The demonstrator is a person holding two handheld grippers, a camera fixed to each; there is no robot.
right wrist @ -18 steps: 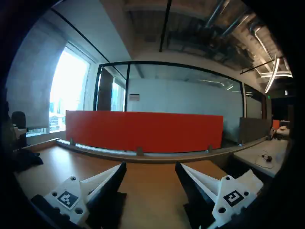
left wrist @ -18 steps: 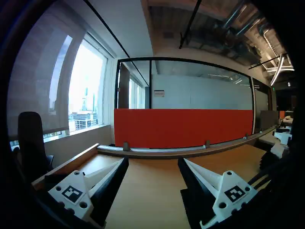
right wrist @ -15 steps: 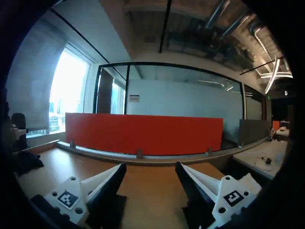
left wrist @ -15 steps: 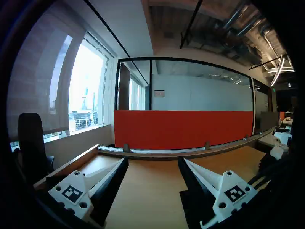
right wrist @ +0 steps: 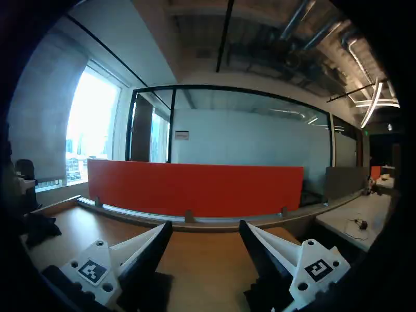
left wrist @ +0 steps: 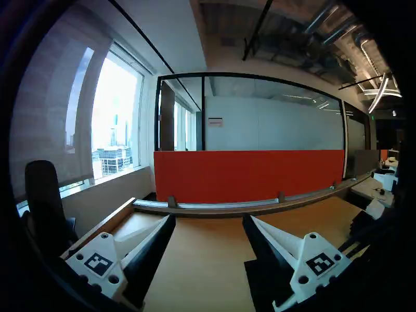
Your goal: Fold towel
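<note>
**Editor:** Office floor, daylight at the window (left wrist: 117, 130) on the left. What spans the far side?

**Photographer:** A glass wall (left wrist: 270, 119), and before it an orange divider (left wrist: 249, 174) running left to right along the far edge of a wooden desk (left wrist: 208, 265).

**Editor:** And the tools?

**Photographer:** Both the left gripper (left wrist: 208, 216) and the right gripper (right wrist: 205, 223) aim level across the desk at that divider. Their jaws stand apart with nothing held and bare wood in the gap.

**Editor:** The towel?

**Photographer:** Where it lies cannot be told. Judging by the level aim, it is likely nearer and lower than either pair of jaws, so both would have to tip down first. Which hand is nearer, and how its long axis runs, cannot be told either.
</note>
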